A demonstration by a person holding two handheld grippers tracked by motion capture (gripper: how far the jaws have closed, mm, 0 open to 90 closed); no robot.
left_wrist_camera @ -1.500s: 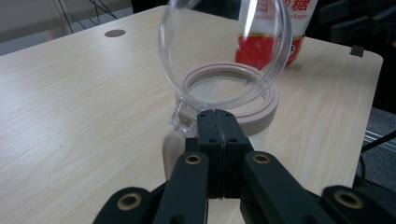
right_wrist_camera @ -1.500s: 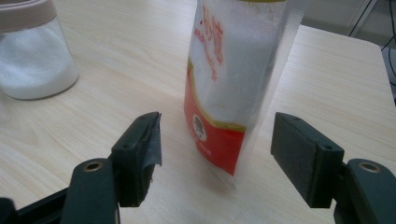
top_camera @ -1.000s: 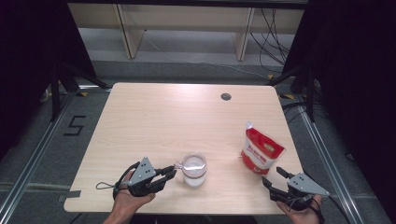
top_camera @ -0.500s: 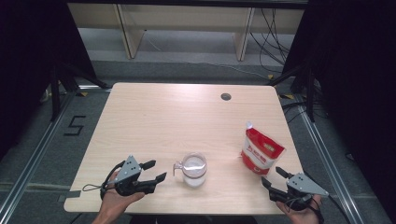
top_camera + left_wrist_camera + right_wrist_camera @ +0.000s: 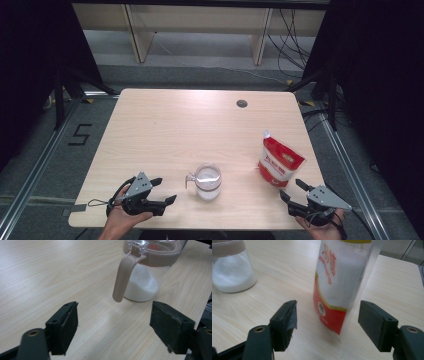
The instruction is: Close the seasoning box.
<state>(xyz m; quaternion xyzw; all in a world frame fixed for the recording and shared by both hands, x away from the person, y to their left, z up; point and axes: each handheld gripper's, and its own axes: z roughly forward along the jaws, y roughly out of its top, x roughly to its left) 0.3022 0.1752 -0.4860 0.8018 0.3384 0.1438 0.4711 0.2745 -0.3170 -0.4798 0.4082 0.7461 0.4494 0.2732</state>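
Left gripper (image 5: pixel 161 194): jaws just opened wide, nothing between them, near the table's (image 5: pixel 200 120) front edge, left of the jar.
Jar (image 5: pixel 207 181): upright near the front edge, part full of white powder, handle (image 5: pixel 123 277) toward the left gripper.
Right gripper (image 5: pixel 294 193): open, empty, at the front right corner.
Pouch (image 5: pixel 280 165): upright, just beyond the right gripper.

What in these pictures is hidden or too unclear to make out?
- Jar: its lid is cut off by the top edge of the left gripper view.
- Pouch: its top is cut off in the right gripper view, and its print is too blurred to read.
- Pouch label in the high view: too small to read.
- Dark round spot on the table: too small to identify in the high view.
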